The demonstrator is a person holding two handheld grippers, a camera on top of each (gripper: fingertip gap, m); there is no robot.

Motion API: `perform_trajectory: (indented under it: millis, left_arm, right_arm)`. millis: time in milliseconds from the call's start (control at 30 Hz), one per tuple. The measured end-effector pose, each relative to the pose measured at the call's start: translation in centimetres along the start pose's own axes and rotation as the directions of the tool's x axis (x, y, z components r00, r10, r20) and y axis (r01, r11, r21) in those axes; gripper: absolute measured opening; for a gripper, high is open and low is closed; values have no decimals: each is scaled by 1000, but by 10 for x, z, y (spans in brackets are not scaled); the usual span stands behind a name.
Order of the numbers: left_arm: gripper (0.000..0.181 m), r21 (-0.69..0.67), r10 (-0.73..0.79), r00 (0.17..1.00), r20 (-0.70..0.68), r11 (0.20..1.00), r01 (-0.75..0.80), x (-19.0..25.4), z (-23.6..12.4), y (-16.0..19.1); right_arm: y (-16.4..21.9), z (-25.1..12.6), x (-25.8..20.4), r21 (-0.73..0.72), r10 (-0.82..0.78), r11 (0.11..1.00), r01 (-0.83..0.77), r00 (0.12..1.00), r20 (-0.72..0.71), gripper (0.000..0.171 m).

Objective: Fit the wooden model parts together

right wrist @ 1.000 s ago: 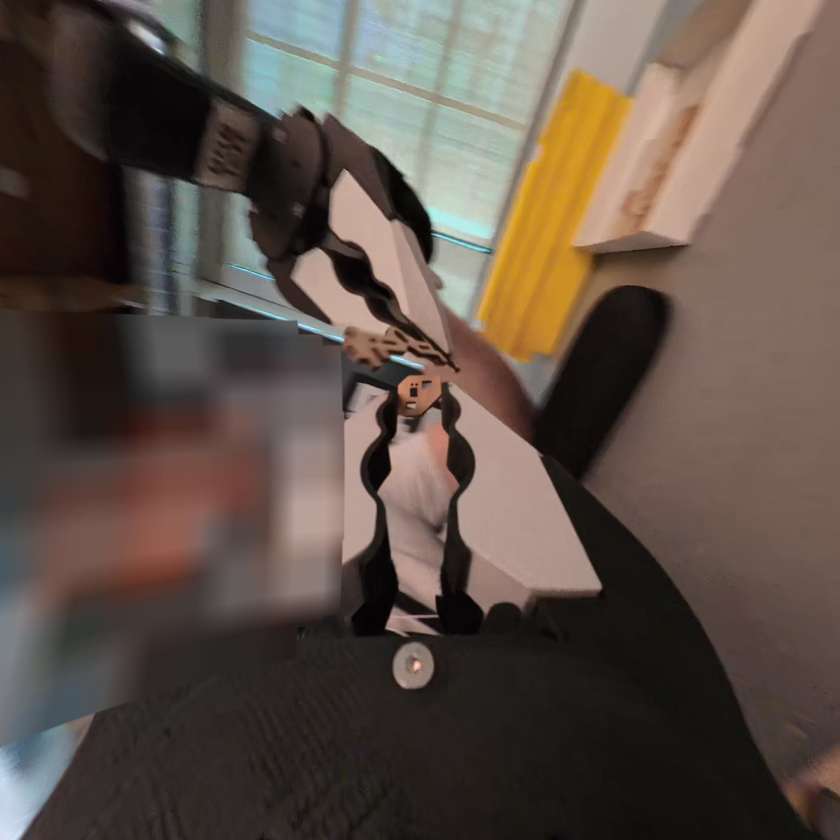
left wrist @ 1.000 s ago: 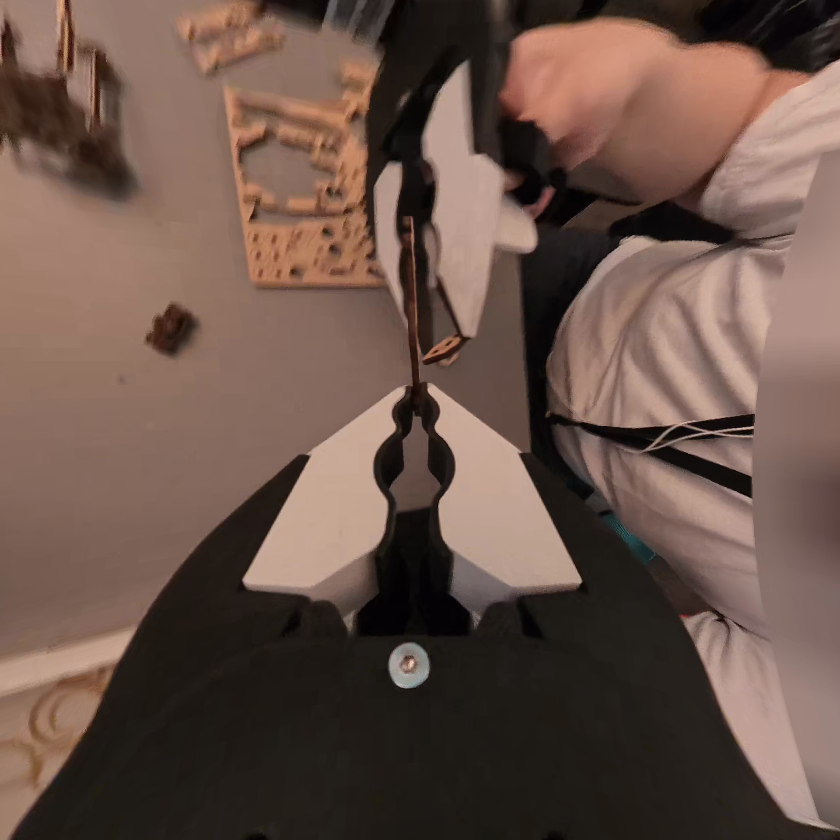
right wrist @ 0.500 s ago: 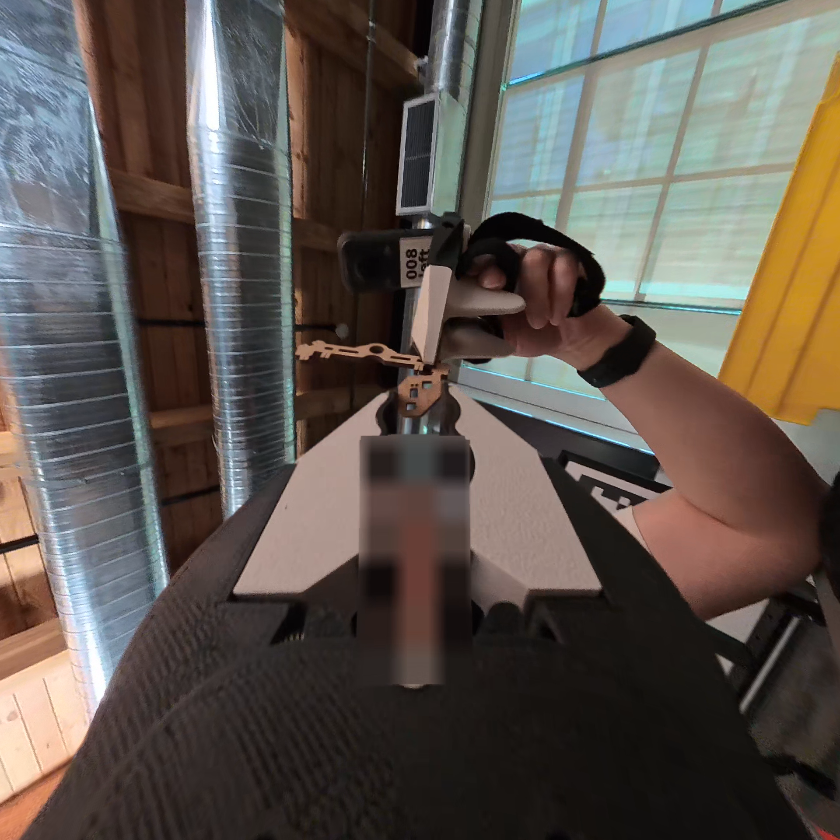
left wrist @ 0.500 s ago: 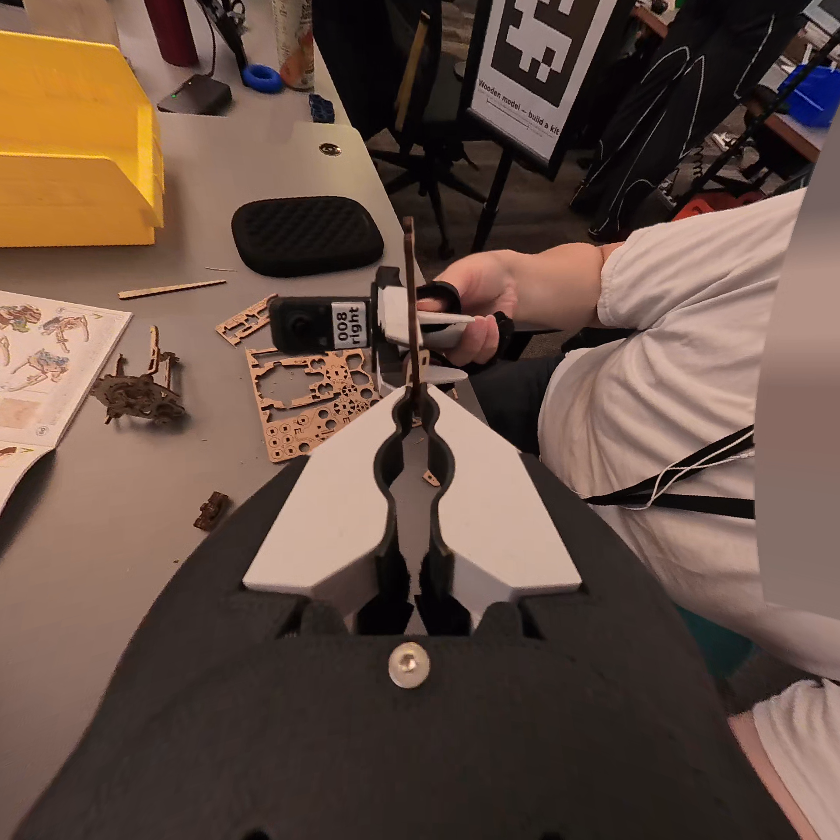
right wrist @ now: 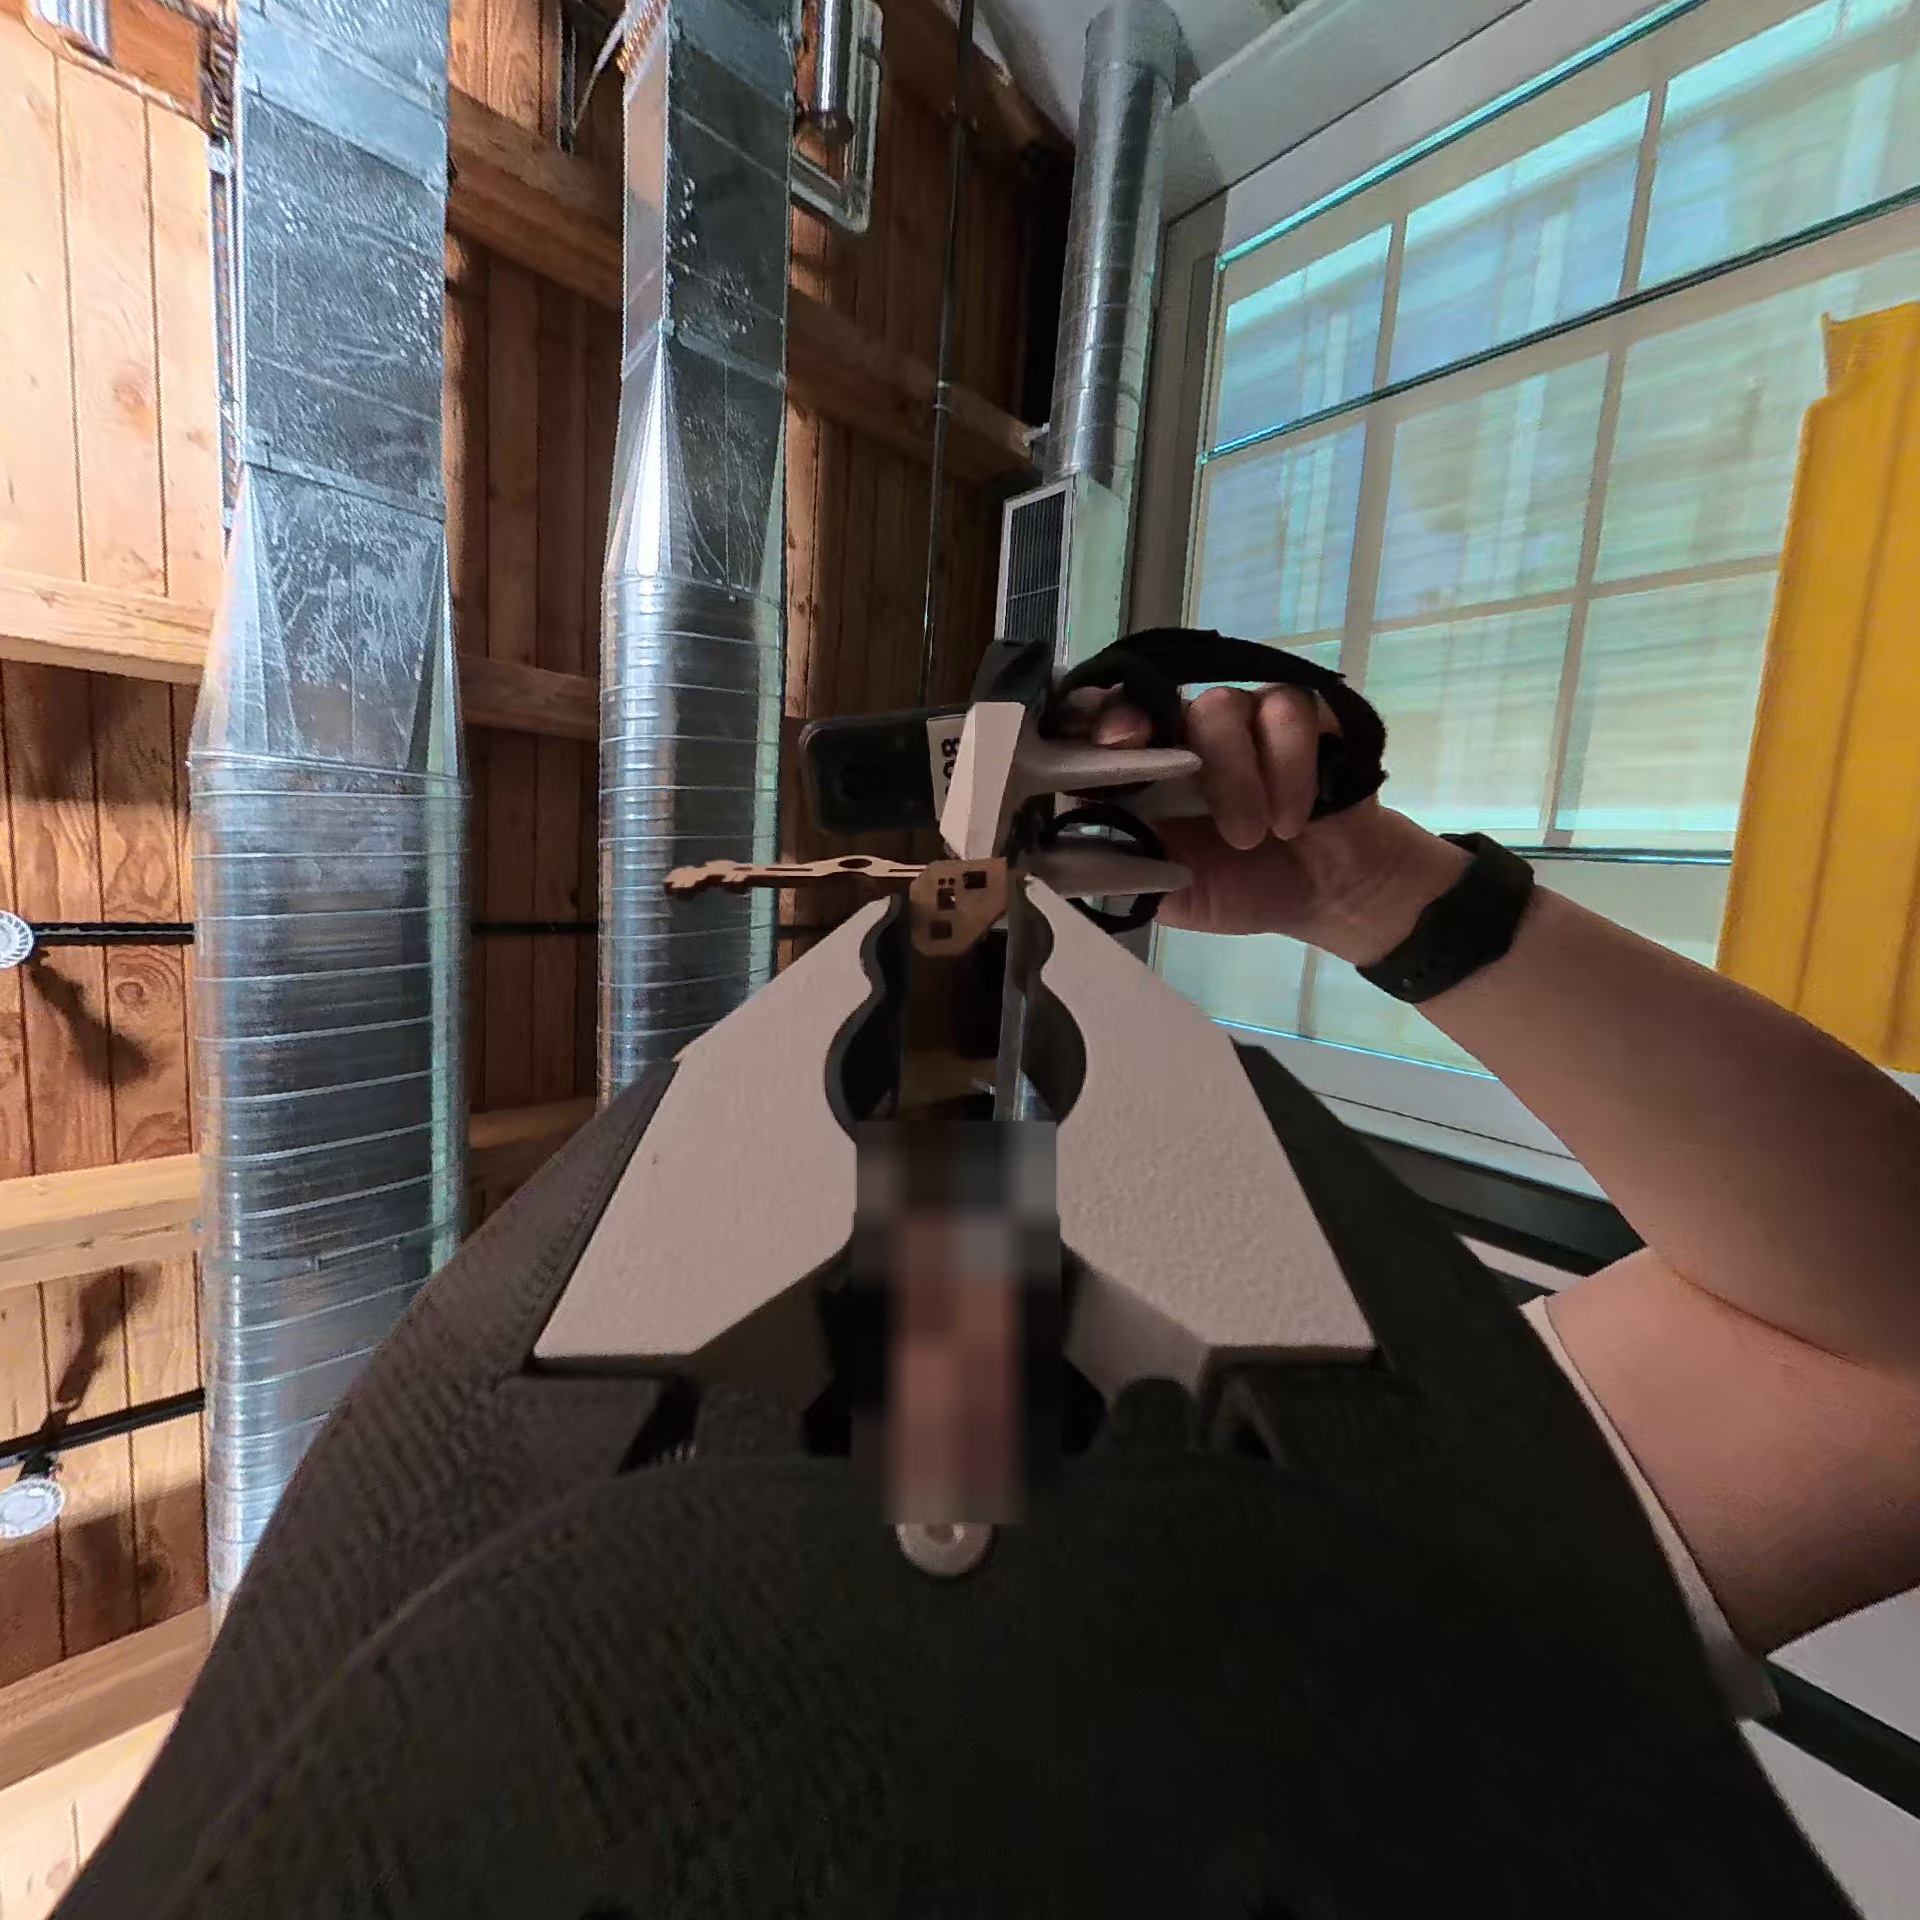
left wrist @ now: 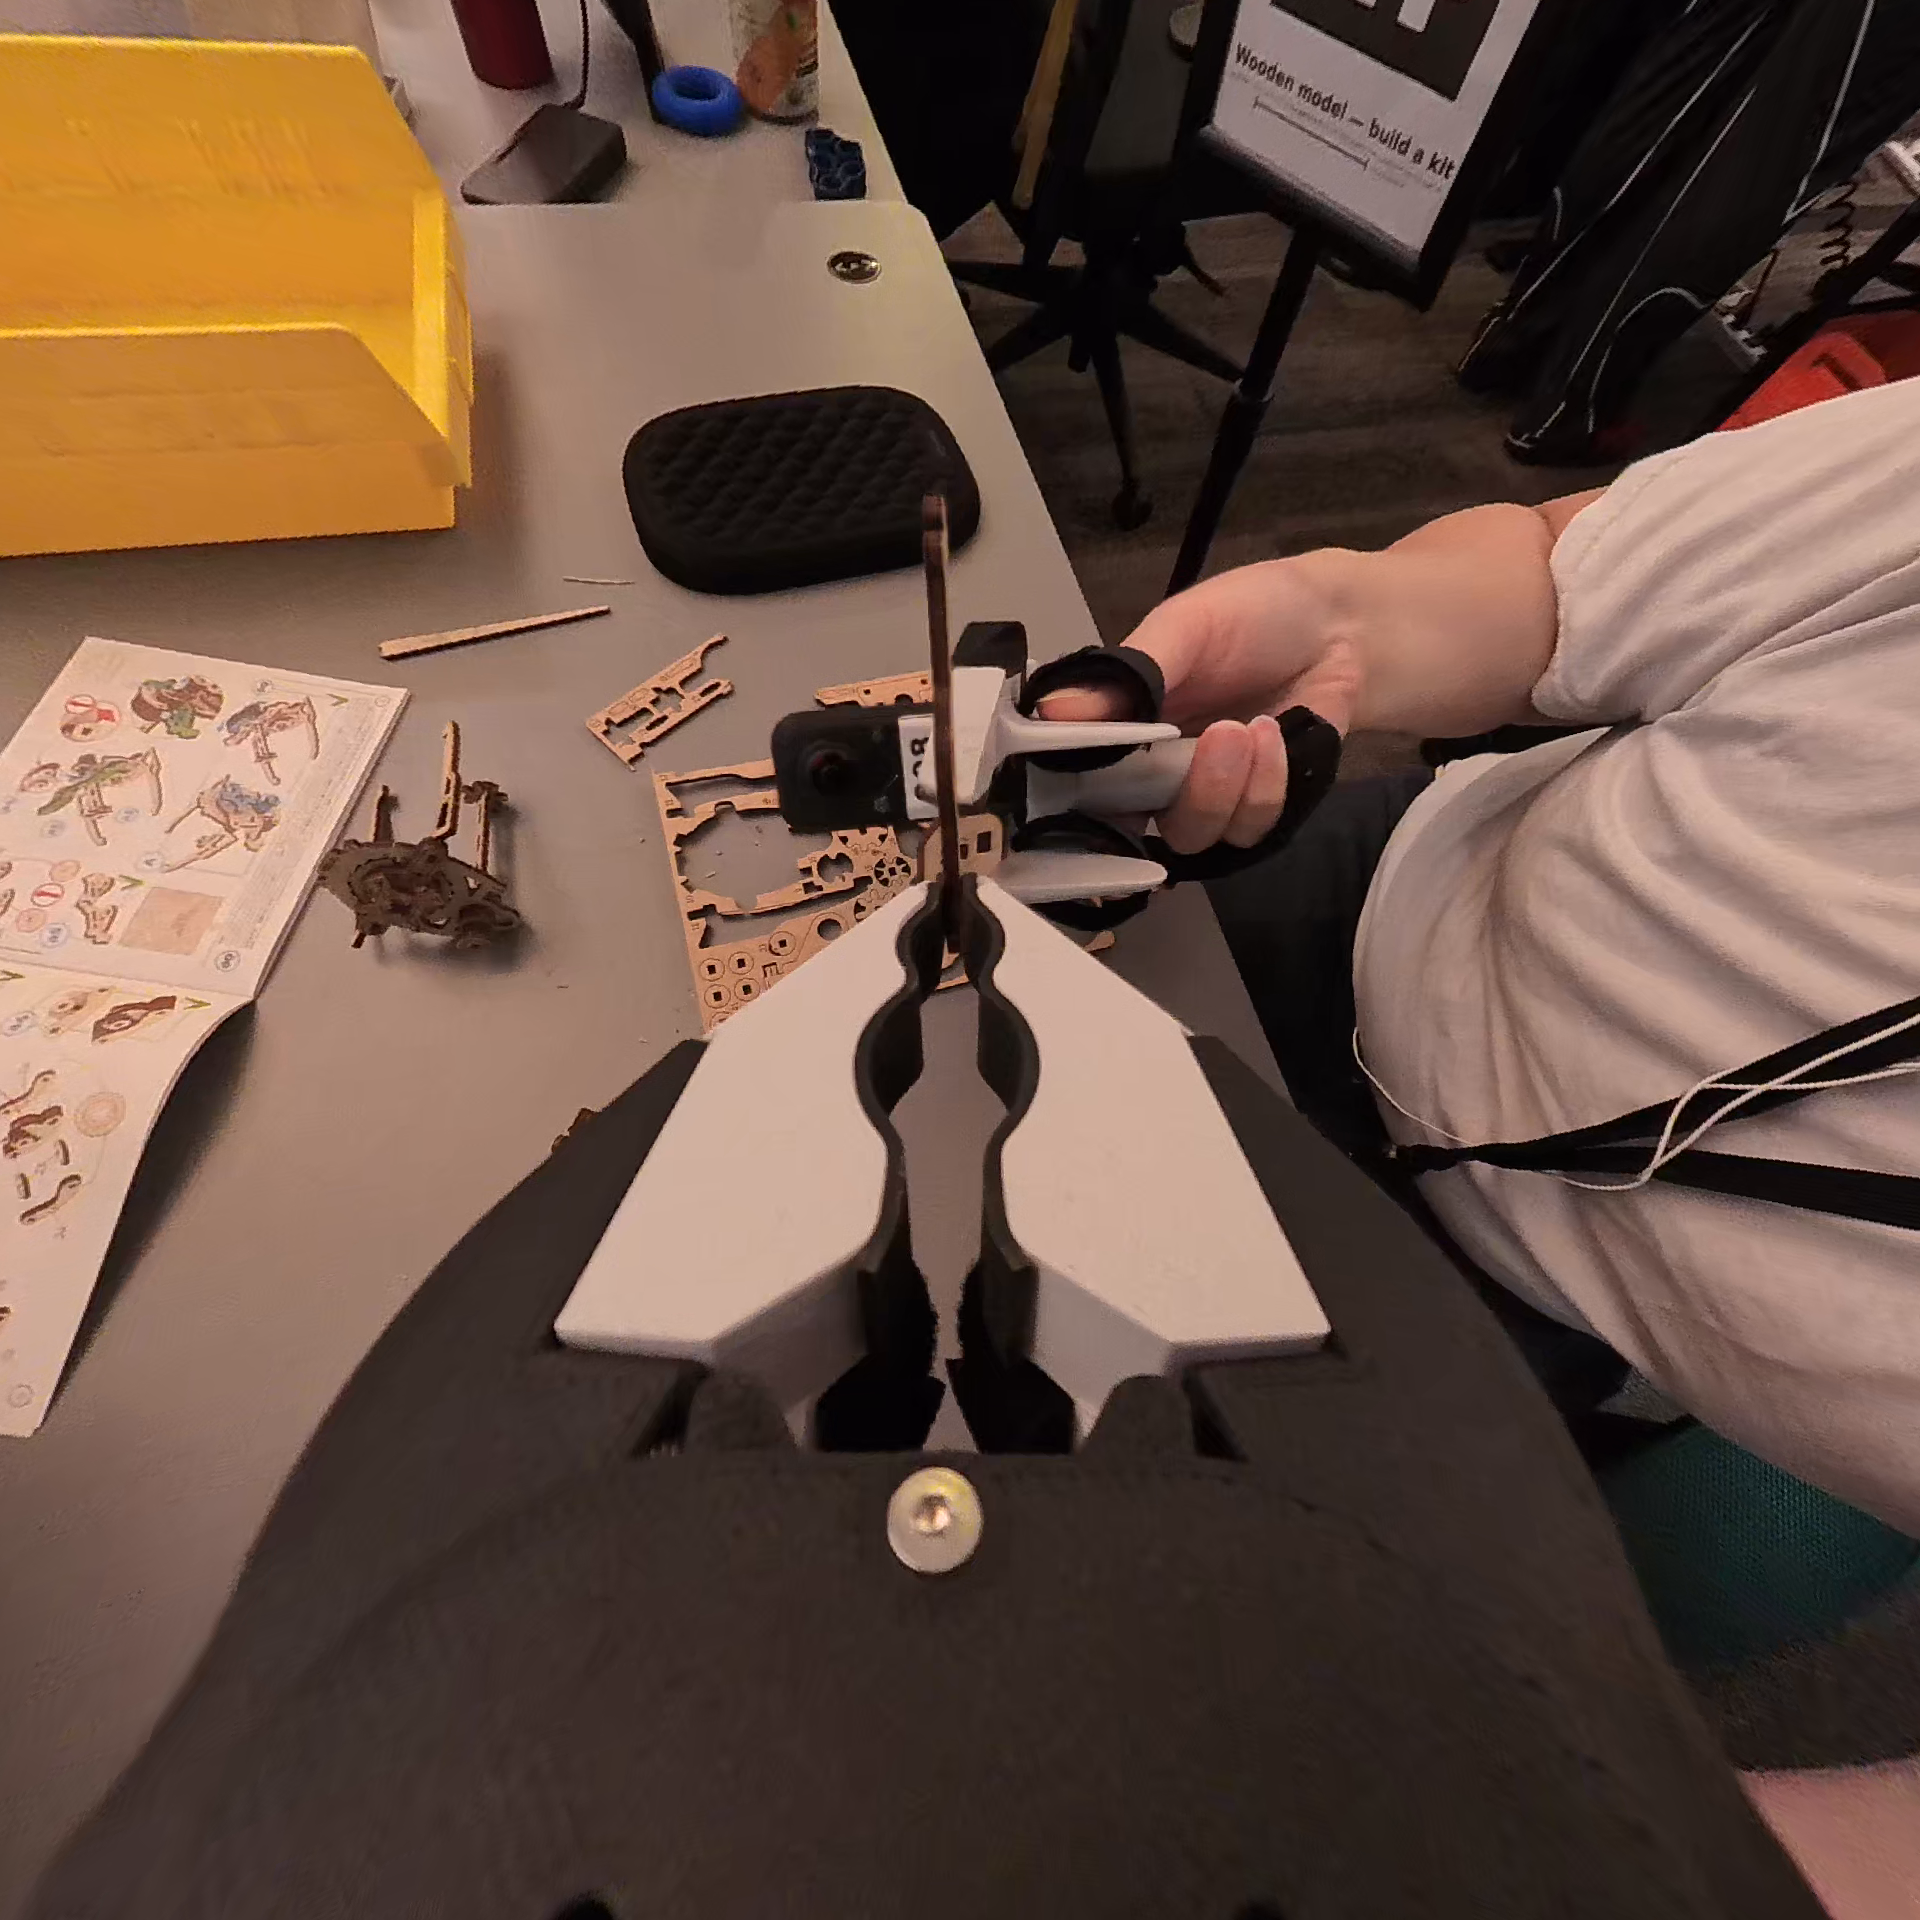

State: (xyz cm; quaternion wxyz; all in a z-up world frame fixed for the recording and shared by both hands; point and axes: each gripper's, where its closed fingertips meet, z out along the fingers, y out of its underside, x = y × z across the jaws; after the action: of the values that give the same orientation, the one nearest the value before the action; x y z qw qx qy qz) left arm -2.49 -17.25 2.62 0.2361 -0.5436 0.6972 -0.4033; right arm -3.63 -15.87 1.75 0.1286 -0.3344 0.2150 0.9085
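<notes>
My left gripper [left wrist: 948, 920] is shut on a long thin wooden strip [left wrist: 938, 665], seen edge-on and standing up from its tips. In the right wrist view the same strip [right wrist: 800, 873] runs level to the left. My right gripper [right wrist: 958, 902] is shut on a small flat wooden plate [right wrist: 951, 914] with square holes. The plate's top edge meets the strip near the left gripper's tips [right wrist: 977, 842]. Both grippers face each other in the air above the grey table's [left wrist: 468, 1122] right edge. Whether the plate is seated on the strip is hidden.
On the table lie a cut-out wooden sheet [left wrist: 748, 862], a dark partly built model [left wrist: 426, 883], an instruction booklet [left wrist: 156, 790], a loose part [left wrist: 660, 707] and a thin stick [left wrist: 494, 631]. A black pad [left wrist: 800, 483] and yellow bin [left wrist: 208, 291] stand farther back. The grippers are tip to tip, or close to it. Left tips and right tips are each some 25 cm from the dark partly built model [left wrist: 426, 883].
A second ago both views swung and blurred. Now both grippers are steady and level, facing each other, each still holding its part. The plate has stayed against the strip.
</notes>
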Motion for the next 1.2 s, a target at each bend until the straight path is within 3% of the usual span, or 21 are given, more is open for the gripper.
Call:
perform_trajectory:
  millis: [833, 1200]
  left_arm:
    - [1, -21, 27, 998, 58, 999, -26, -16, 17, 6]
    - [1, -7, -100, 995, -19, 995, 100, -16, 18, 9]
  right_arm:
    - [-15, -20, -6, 62, 68, 996, -70, 997, 34, 17]
    - [-17, -22, -9, 44, 56, 997, -58, 998, 31, 18]
